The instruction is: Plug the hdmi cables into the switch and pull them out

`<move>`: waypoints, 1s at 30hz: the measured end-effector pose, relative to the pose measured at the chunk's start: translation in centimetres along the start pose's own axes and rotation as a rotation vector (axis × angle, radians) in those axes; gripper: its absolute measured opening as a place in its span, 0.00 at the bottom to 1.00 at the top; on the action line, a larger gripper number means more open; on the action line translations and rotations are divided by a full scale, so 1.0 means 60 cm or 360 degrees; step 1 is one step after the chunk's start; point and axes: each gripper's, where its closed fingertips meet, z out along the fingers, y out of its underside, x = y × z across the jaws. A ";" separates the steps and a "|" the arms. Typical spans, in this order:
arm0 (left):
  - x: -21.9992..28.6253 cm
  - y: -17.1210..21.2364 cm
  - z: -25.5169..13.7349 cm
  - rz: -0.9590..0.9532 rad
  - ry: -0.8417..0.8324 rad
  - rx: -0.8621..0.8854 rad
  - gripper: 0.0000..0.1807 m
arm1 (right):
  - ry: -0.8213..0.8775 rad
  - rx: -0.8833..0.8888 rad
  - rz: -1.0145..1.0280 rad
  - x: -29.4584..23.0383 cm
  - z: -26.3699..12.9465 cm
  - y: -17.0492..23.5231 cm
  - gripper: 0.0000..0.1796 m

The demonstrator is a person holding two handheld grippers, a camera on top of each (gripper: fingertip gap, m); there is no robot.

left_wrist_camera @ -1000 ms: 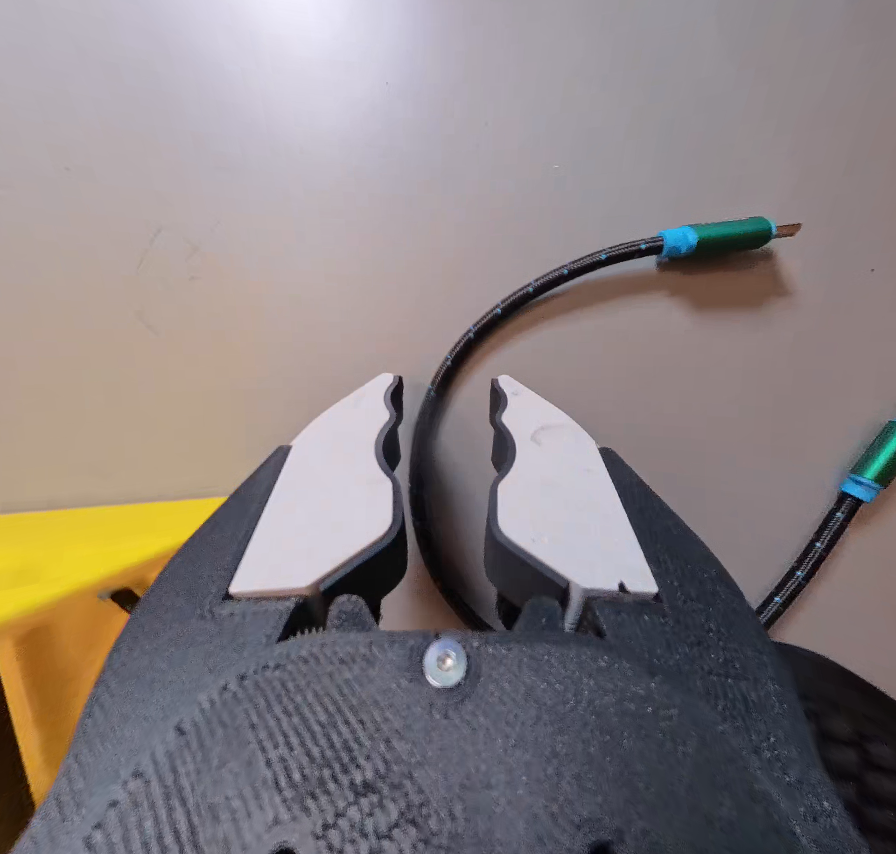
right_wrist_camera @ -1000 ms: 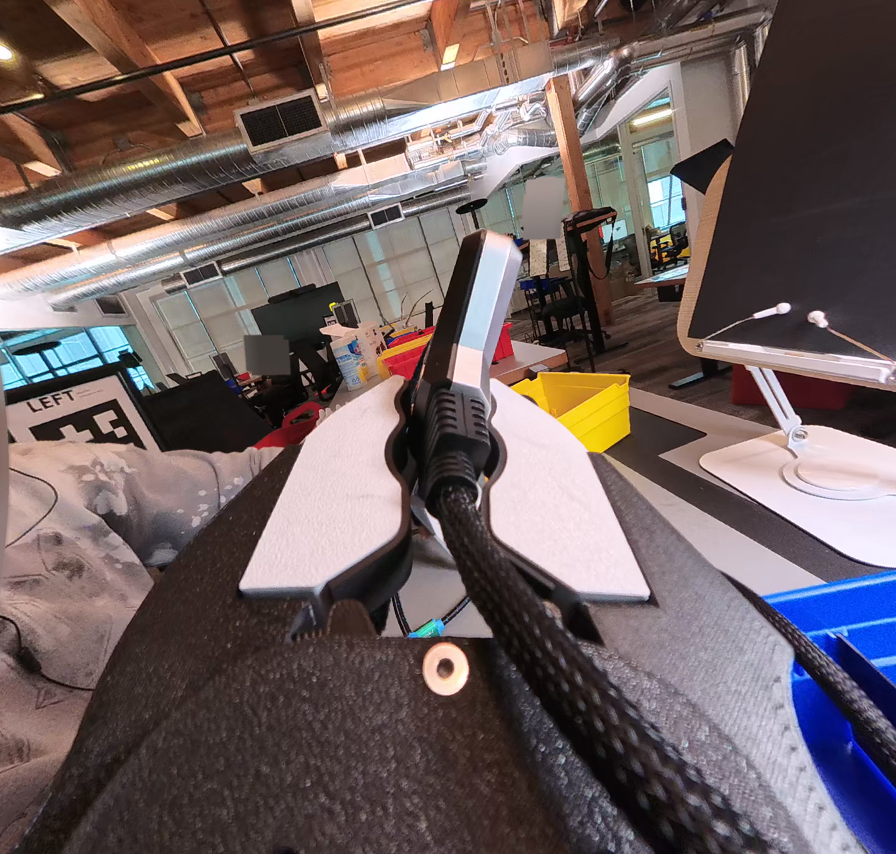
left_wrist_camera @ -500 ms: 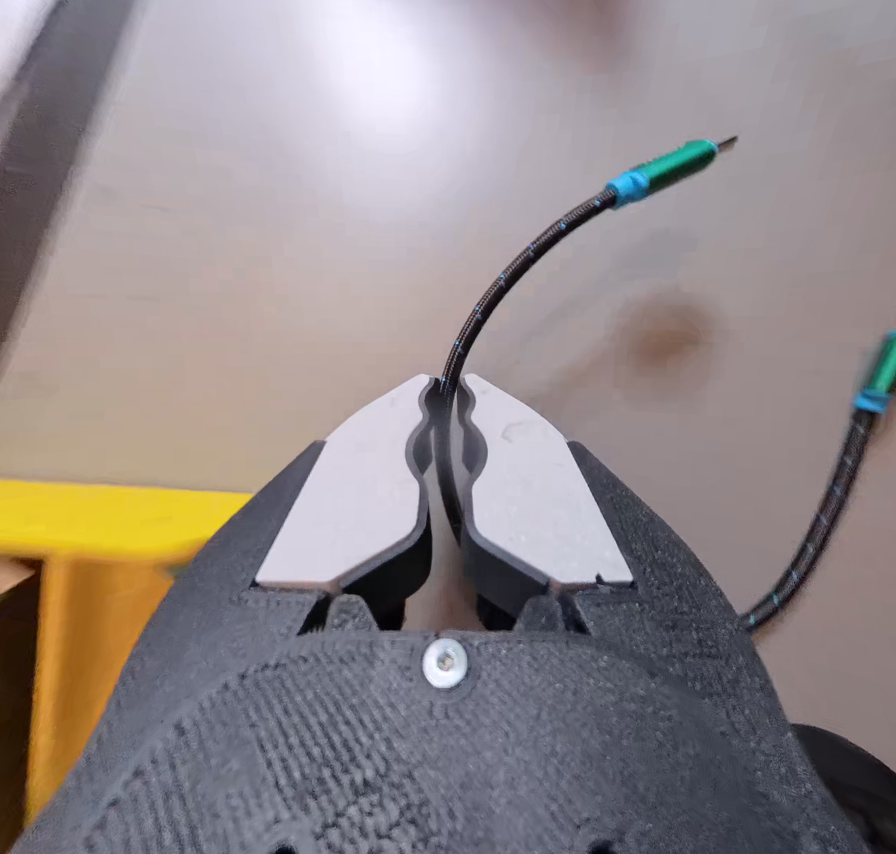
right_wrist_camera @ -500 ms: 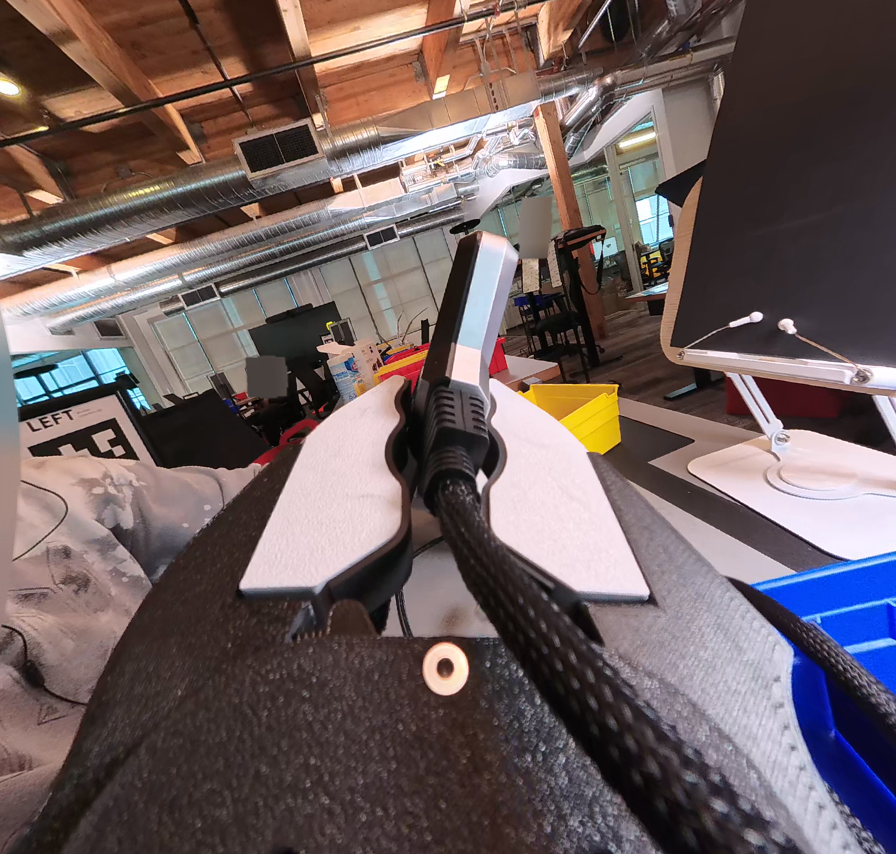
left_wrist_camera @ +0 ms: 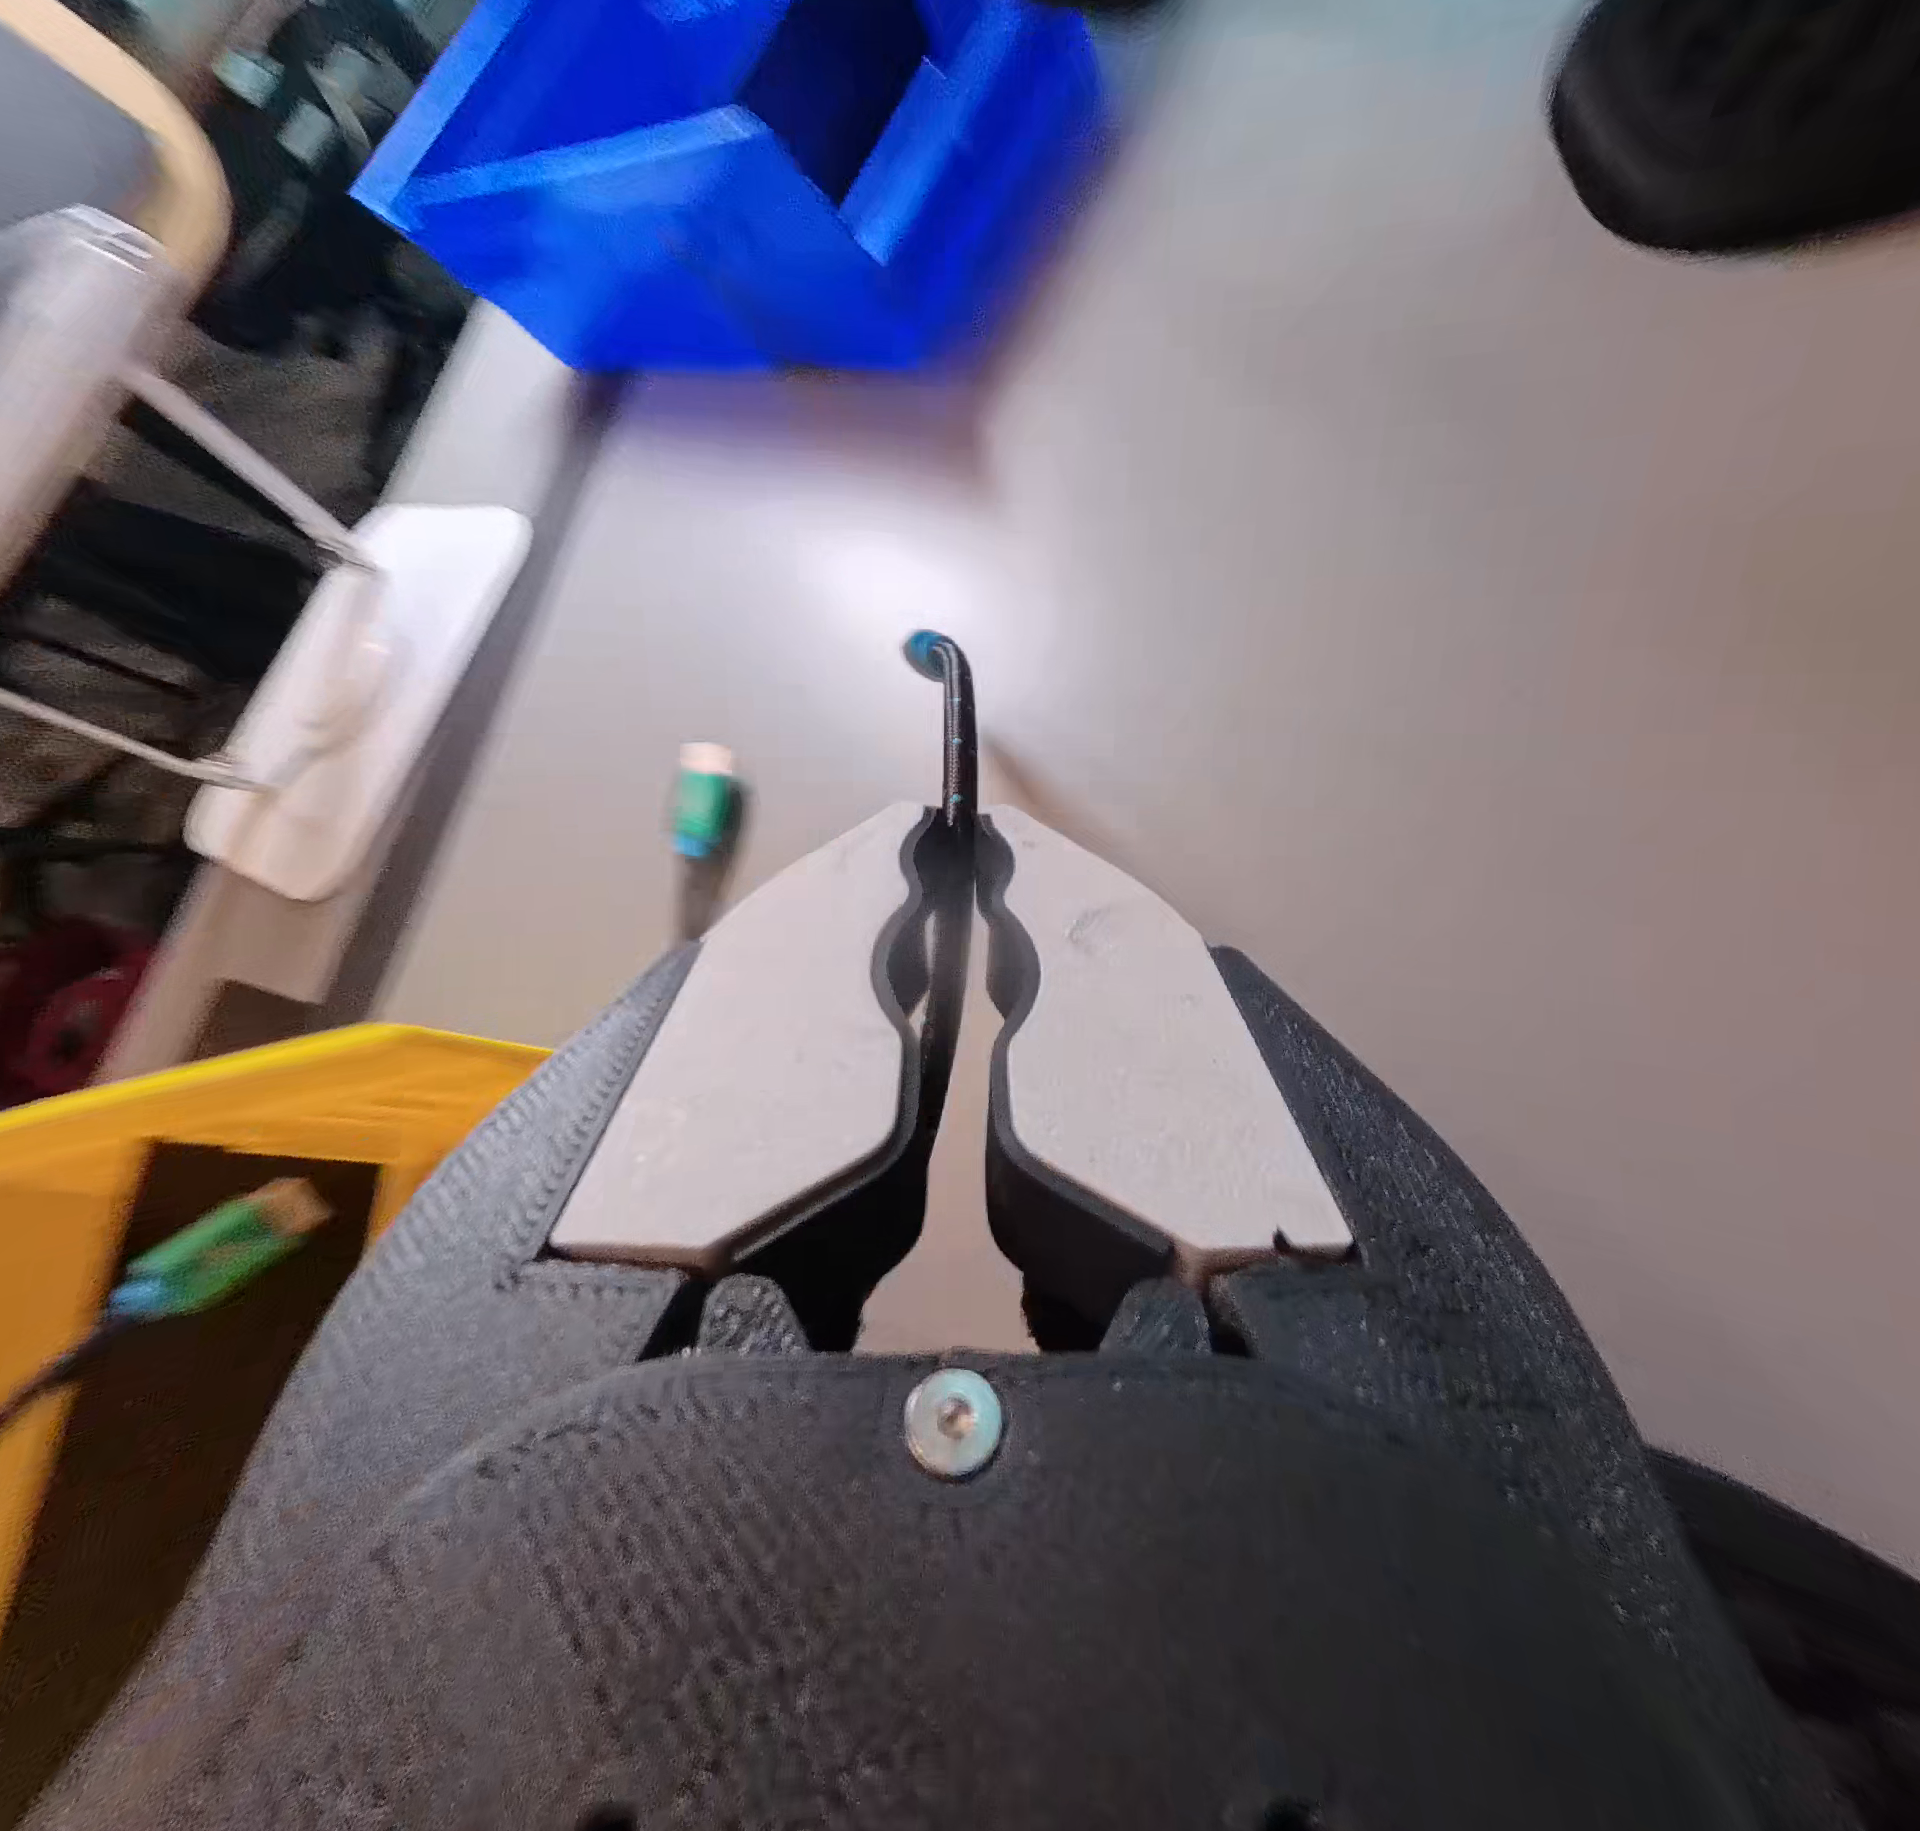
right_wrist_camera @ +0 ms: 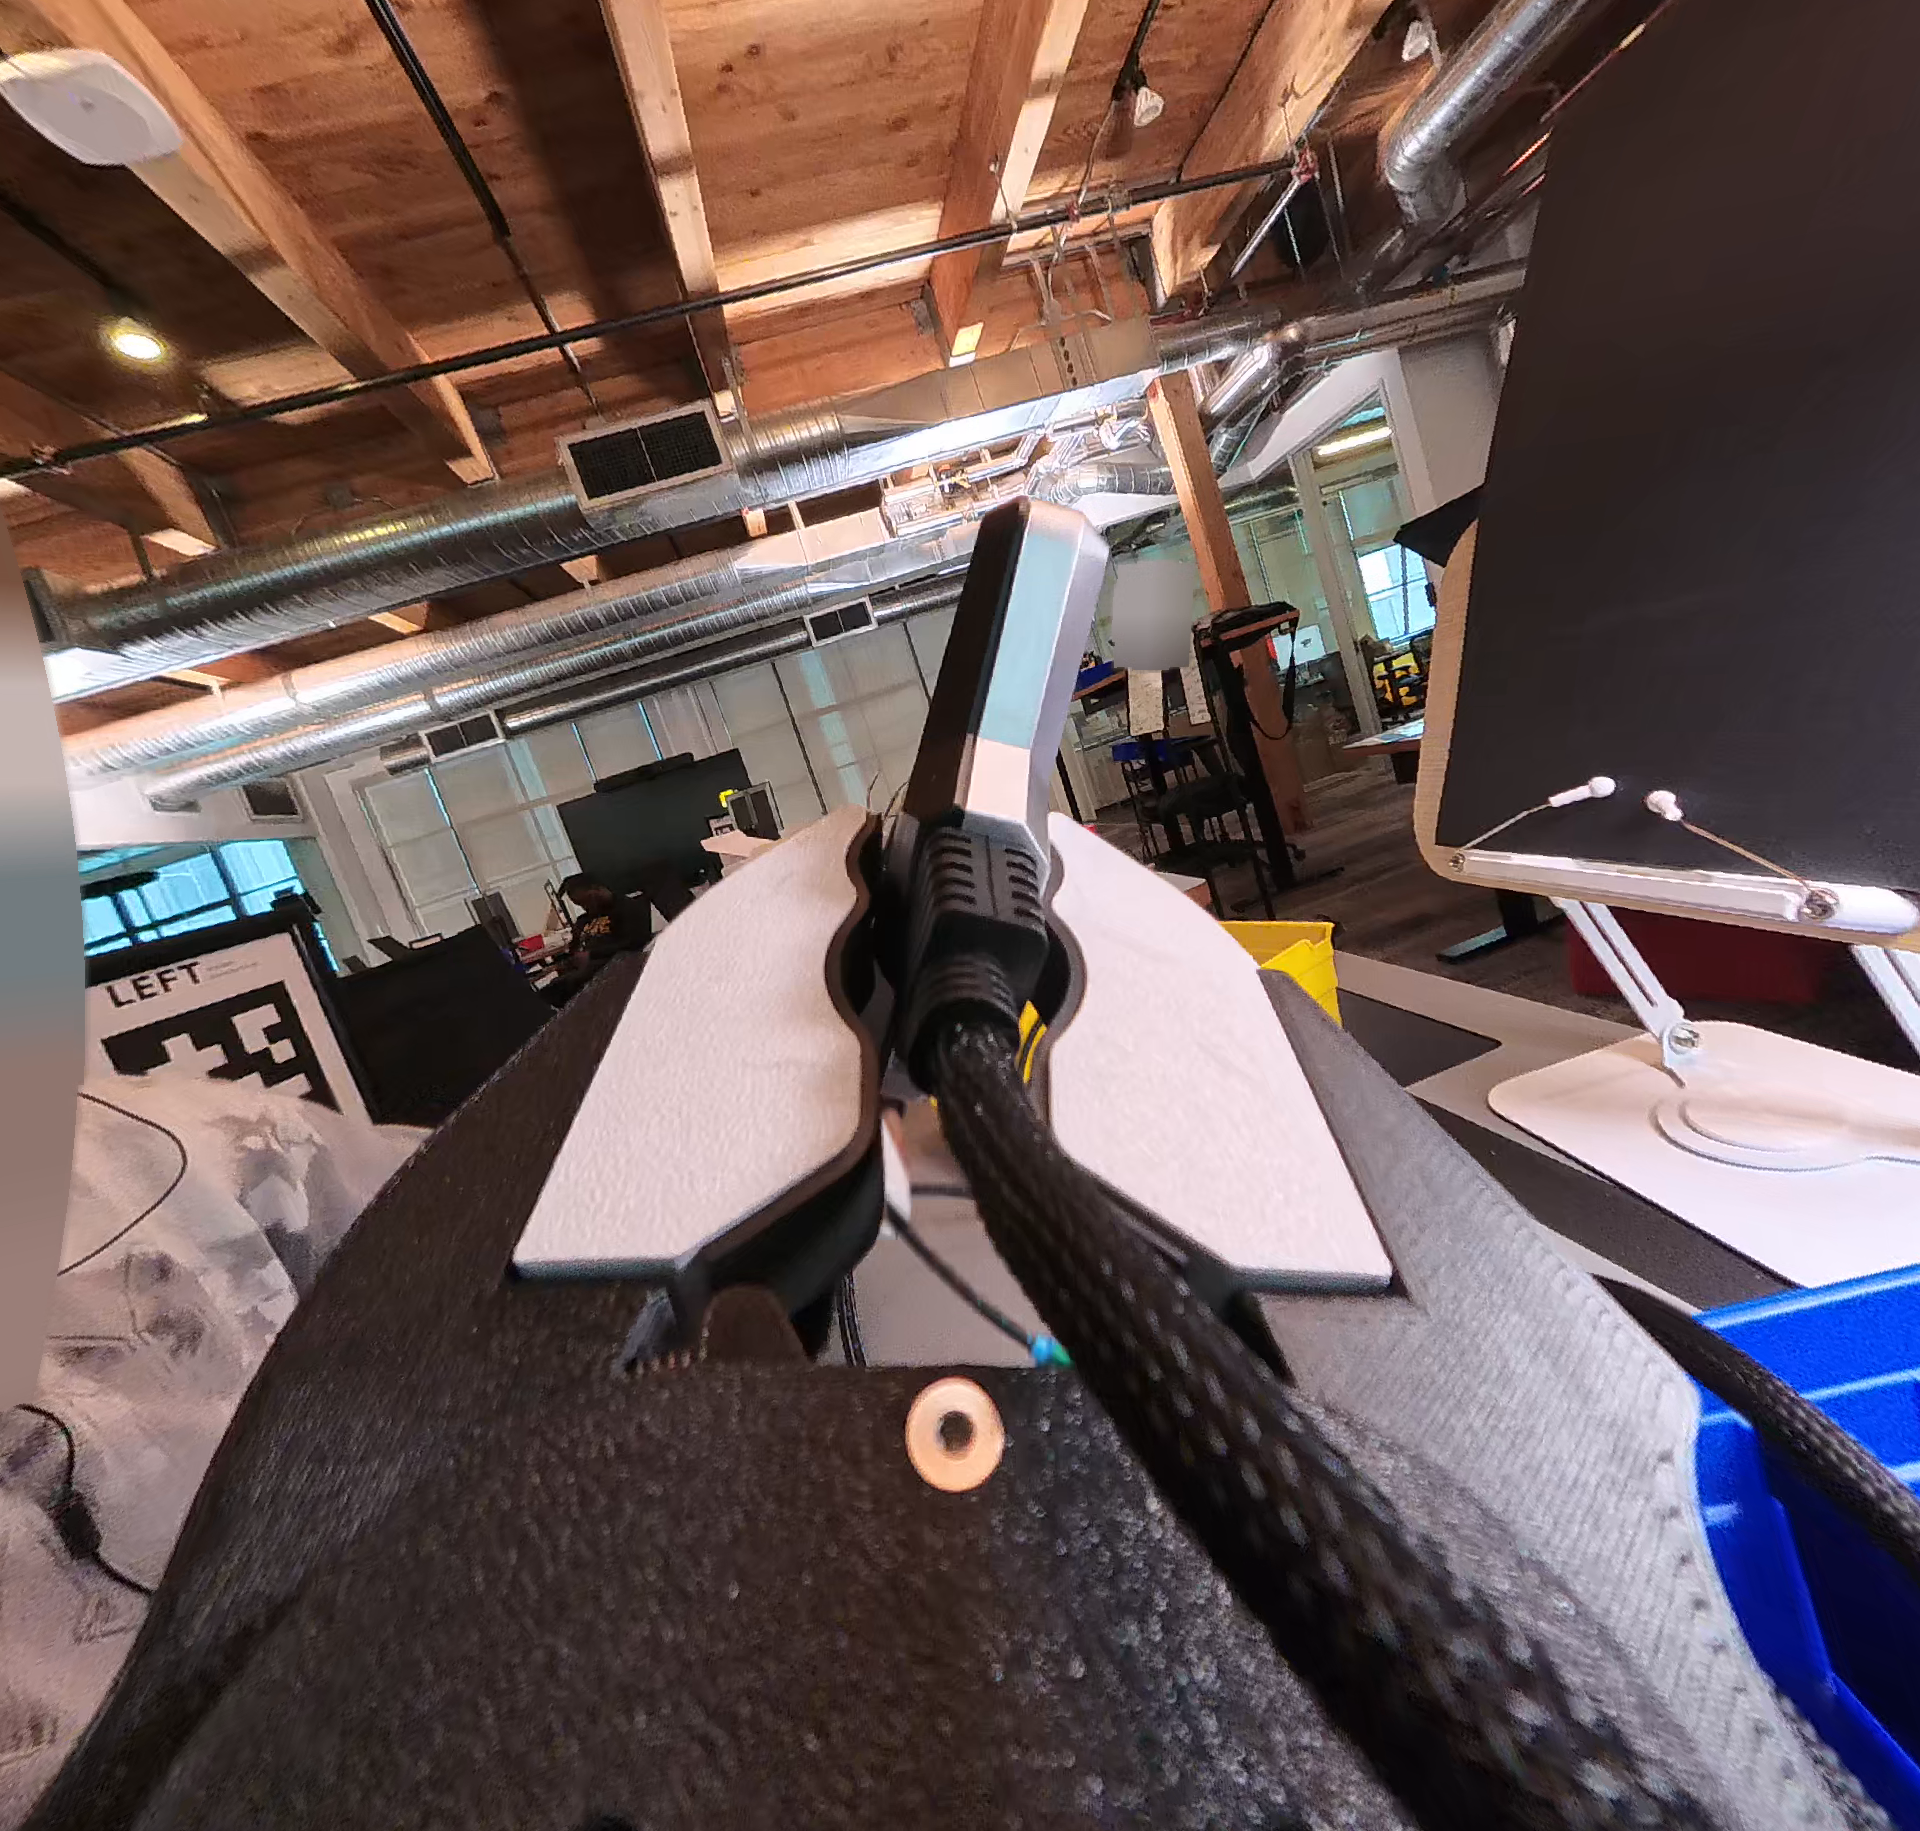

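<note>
The work surface is a plain grey tabletop (left_wrist_camera: 1403, 742) in an open workshop with timber ceiling joists and exposed ducting. A blue bin (left_wrist_camera: 727, 171) stands at the far side, a yellow bin (left_wrist_camera: 208, 1085) near the left gripper, and a white stand base (left_wrist_camera: 364, 690) at the table edge.

Change since one second ago: the left gripper (left_wrist_camera: 951, 825) had its jaws spread around the thin braided cable (left_wrist_camera: 958, 732) as it lay on the table. The jaws have now closed on that cable and raised it clear of the surface. The view is motion-blurred, indicating a fast swing. The cable's blue collar is visible at its tip; the green plug beyond it is foreshortened and cannot be seen. A second green plug (left_wrist_camera: 707, 794) lies on the table to the left.

The right gripper (right_wrist_camera: 961, 846) remains clamped on the black moulded connector (right_wrist_camera: 977, 898) where the thick braided cable (right_wrist_camera: 1195, 1314) enters the switch (right_wrist_camera: 1013, 669), which it holds tilted in the air.

Assessment: pickup is complete; the next step is likely aligning the plug with a switch port.
</note>
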 end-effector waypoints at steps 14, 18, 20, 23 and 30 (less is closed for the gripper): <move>-0.026 0.092 0.031 -0.0561 0.0002 -0.0299 0.06 | 0.0004 0.0003 0.0025 0.004 0.010 0.006 0.14; -0.099 0.114 0.064 -0.0605 -0.0176 -0.0456 0.11 | 0.0010 -0.0009 0.0007 0.003 0.008 0.006 0.14; -0.123 0.116 0.081 -0.0465 -0.0225 -0.0610 0.14 | 0.0004 -0.0002 0.0014 0.005 0.006 0.004 0.14; -0.135 0.107 0.113 -0.0332 -0.0157 -0.0849 0.15 | -0.0003 0.0004 0.0034 0.009 0.001 0.004 0.14; -0.158 0.115 0.164 -0.0170 -0.0015 -0.1301 0.18 | -0.0002 0.0064 0.0011 0.006 -0.023 -0.015 0.14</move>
